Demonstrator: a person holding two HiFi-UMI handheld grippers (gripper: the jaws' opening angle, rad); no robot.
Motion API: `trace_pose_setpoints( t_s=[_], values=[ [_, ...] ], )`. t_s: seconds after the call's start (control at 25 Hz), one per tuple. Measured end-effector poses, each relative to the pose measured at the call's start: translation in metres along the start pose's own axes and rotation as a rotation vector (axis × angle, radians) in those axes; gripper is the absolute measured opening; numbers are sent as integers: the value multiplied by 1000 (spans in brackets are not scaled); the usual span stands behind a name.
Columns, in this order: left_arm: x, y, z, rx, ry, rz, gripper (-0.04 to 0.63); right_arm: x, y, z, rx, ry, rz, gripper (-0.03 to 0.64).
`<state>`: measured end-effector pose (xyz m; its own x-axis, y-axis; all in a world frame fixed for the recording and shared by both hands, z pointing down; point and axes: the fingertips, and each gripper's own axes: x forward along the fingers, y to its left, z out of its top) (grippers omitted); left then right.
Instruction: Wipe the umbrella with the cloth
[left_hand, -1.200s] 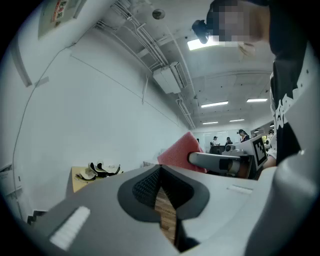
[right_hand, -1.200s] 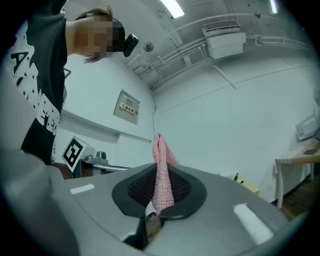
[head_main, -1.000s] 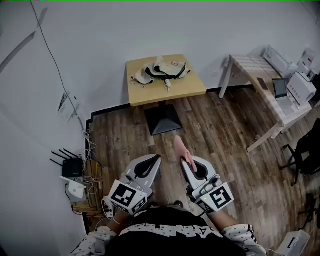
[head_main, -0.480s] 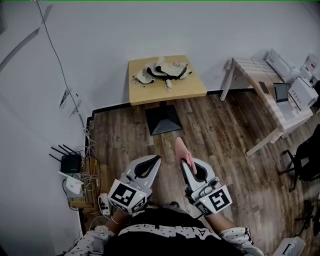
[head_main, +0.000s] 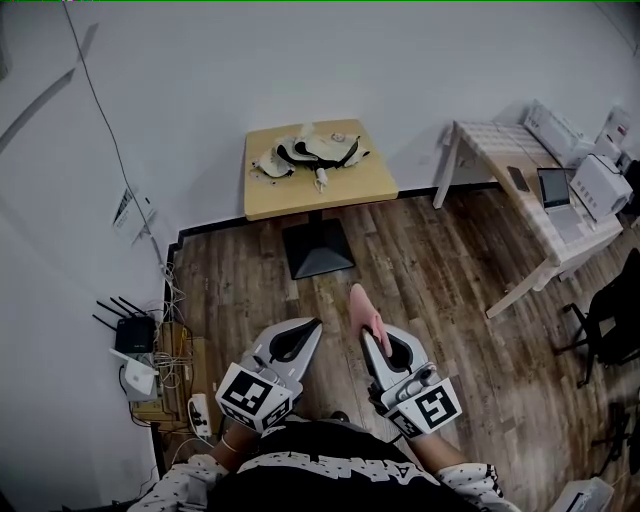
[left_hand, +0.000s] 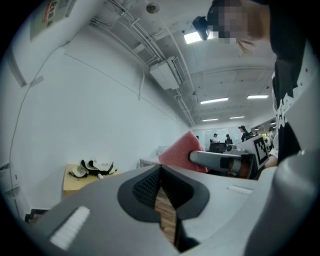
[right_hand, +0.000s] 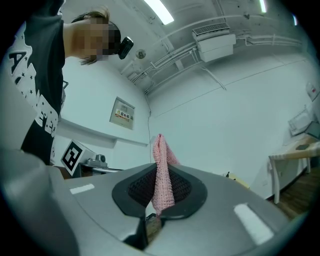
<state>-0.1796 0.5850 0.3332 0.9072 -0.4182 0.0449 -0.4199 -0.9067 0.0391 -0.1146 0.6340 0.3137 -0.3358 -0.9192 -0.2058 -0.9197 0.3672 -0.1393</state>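
While the umbrella (head_main: 310, 153) lies collapsed and crumpled on the small wooden table (head_main: 370, 185) at the upper middle of the head view, well apart from both grippers, the wiping looks not yet begun. The pink cloth (head_main: 364, 310) is pinched in the right gripper (head_main: 363, 335) at the lower middle of that frame. Only a narrow fold sits between the pads, and most of it pokes out ahead.

A firm stroke over the loose canopy could, I judge, drag the cloth free. It could also shove the light umbrella across the table and off its edge. The left gripper (head_main: 316, 324), its jaws pressed together on nothing, would likely need to steady it.

A wall notice (right_hand: 122, 116) at the upper left of the right gripper view carries print too small to read. White letters on the person's black shirt (head_main: 330, 465) are cut off, and no brand shows.
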Motion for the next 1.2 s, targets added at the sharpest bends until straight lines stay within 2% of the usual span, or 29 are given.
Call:
trace_pose_setpoints(
  t_s=[0.16, 0.4, 0.64, 0.84, 1.04, 1.2],
  values=[
    [7, -14, -3, -5, 6, -3, 2, -13, -17, -3, 24, 1, -23, 31],
    [12, -12, -15, -4, 50, 17, 2, -17, -23, -11, 83, -4, -22, 31],
    [37, -9, -13, 9, 56, -12, 2, -12, -41, -10, 83, -6, -35, 31],
    [62, 5, -12, 16, 49, -33, 2, 2, -63, -10, 40, -4, -58, 31],
    [86, 26, -8, 42, 36, -35, 2, 24, -82, -13, 36, 17, -55, 31],
    [105, 51, -13, 34, 48, -46, 2, 47, -101, -17, 31, 28, -74, 31]
  ],
)
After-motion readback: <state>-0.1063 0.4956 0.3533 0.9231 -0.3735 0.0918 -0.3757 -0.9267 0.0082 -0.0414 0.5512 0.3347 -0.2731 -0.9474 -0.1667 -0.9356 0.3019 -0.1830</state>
